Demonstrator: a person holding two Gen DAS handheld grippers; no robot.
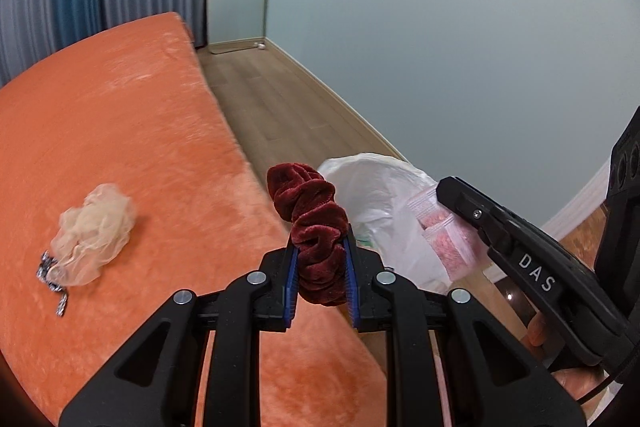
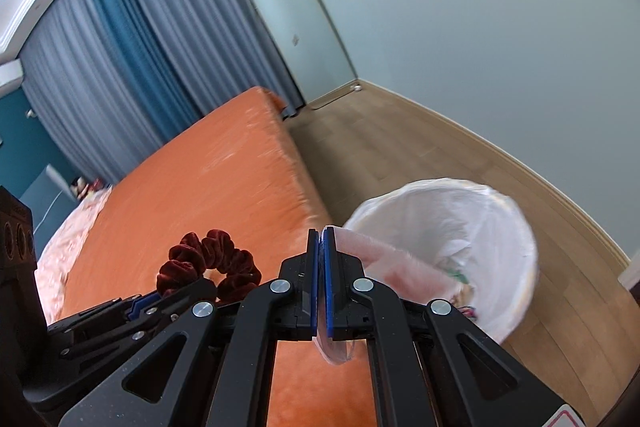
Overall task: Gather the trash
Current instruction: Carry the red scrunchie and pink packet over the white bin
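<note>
My left gripper is shut on a dark red velvet scrunchie, held above the edge of the orange bed. The scrunchie also shows in the right wrist view. My right gripper is shut on a clear zip bag of pink grains, held over the bin. The bag and the right gripper show in the left wrist view. A bin with a white plastic liner stands on the floor beside the bed, some trash inside; it also shows in the left wrist view.
A beige mesh puff and a black-and-white patterned strip lie on the bed at the left. Wood floor runs between bed and pale wall. Blue-grey curtains hang behind the bed.
</note>
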